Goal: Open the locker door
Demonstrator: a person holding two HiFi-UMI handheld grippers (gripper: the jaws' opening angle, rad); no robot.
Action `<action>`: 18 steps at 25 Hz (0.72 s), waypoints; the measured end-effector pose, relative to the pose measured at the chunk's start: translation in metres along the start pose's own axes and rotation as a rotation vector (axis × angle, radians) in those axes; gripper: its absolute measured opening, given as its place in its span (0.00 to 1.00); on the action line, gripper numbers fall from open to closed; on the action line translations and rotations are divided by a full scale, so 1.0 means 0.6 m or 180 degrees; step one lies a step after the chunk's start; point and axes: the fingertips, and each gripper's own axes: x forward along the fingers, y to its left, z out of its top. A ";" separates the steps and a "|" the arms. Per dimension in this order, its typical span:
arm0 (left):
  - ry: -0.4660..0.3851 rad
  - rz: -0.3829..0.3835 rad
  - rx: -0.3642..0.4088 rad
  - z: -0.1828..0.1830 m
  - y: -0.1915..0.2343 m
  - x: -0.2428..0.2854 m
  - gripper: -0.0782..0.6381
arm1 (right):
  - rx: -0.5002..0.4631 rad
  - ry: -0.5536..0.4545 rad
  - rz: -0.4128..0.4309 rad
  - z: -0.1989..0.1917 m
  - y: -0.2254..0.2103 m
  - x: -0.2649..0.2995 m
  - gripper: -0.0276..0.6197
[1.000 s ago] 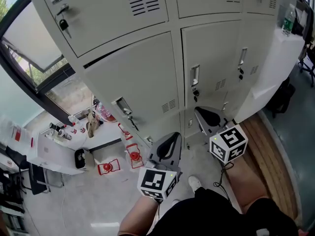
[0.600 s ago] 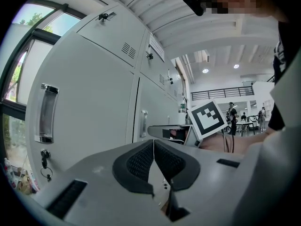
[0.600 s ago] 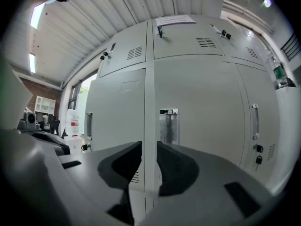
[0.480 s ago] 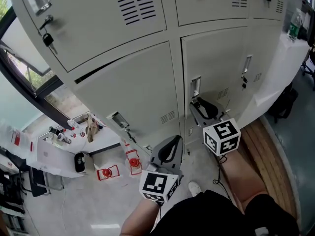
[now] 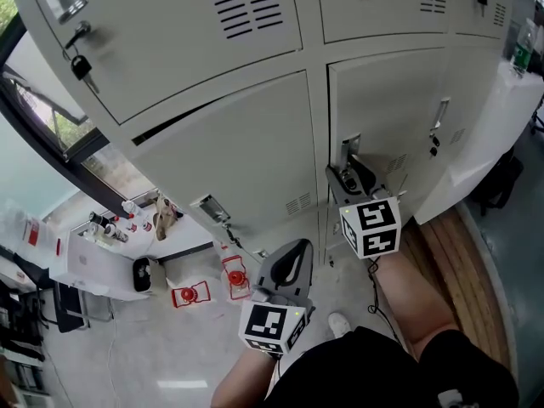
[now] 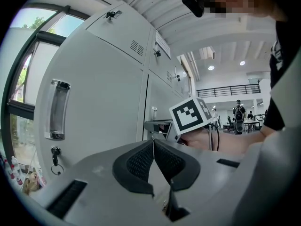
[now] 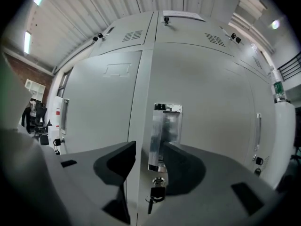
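Grey locker bank [image 5: 229, 143] beside window [image 5: 53, 127], pale floor [image 5: 127, 355], left tongs [image 6: 153, 145] closed, right tongs [image 7: 149, 149] just opening astride chrome handle [image 7: 163, 131]

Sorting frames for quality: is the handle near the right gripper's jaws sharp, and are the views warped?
Right gripper view: chrome handle looks smeared and streaky; locker door edges bow, fisheye. Left gripper view: same bowing, dark corners. Head view: fairly sharp.

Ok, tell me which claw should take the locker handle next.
Right. The right claw has just been opening at the chrome handle, which shows in the gap between the jaws, ungripped. The left claw is shut and hangs back from the doors.
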 end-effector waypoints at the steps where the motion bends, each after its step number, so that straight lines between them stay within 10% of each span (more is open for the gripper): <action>1: 0.0006 0.0012 -0.0003 -0.001 0.002 -0.002 0.14 | -0.0012 0.0014 -0.0013 -0.001 0.001 0.004 0.41; 18: 0.0061 0.0016 -0.0002 -0.009 0.005 -0.043 0.14 | 0.0185 0.0052 -0.0025 -0.013 -0.002 -0.011 0.29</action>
